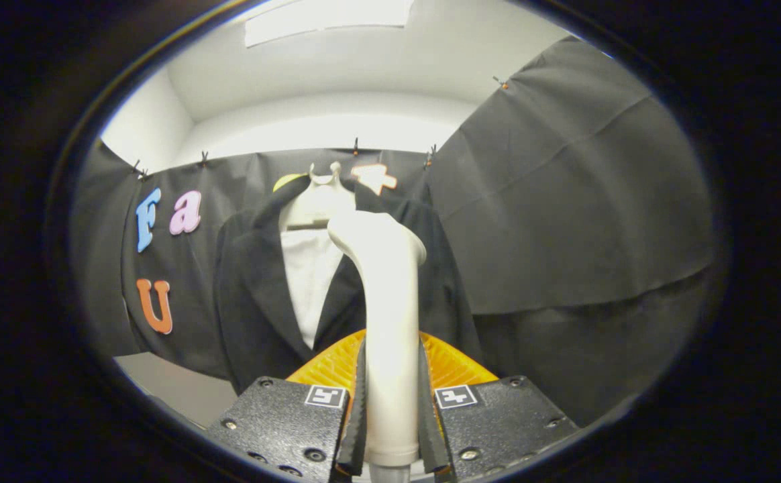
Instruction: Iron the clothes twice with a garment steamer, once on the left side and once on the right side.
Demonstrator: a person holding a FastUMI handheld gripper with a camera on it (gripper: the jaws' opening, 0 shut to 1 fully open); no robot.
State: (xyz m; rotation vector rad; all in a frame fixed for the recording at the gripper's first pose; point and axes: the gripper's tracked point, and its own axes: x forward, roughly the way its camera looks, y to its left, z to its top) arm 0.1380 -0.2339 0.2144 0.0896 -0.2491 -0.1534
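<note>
White plastic of garment steamer [390, 322] clamped upright between both ribbed fingers [358, 409] of gripper [390, 416], pads pressing on handle from either side, so narrow and holding tool. Steamer head at 12 o'clock from fingertips, tipped slightly toward 1 o'clock, raised in front of dark jacket [256, 295] on pale hanger [317, 194]. Jacket beyond fingers, hanging open over white shirt [306, 282]; one lapel panel at 10 o'clock from fingers, other panel [441, 282] at 1 o'clock, partly masked by steamer handle. Orange ribbed gripper part [327, 365] behind handle at base. Black cloth wall [565, 221] behind and at 3 o'clock of garment. Cannot tell whether head touches fabric or stands apart; looks near collar height, about centred between panels. Judged as start of a pass, tool in grasp, neither side clearly favoured. Next move likely calls for shifting head toward 10 o'clock onto one panel, then drawing downward along cloth while keeping grip firm and head facing fabric; same afterwards toward 2 o'clock.
</note>
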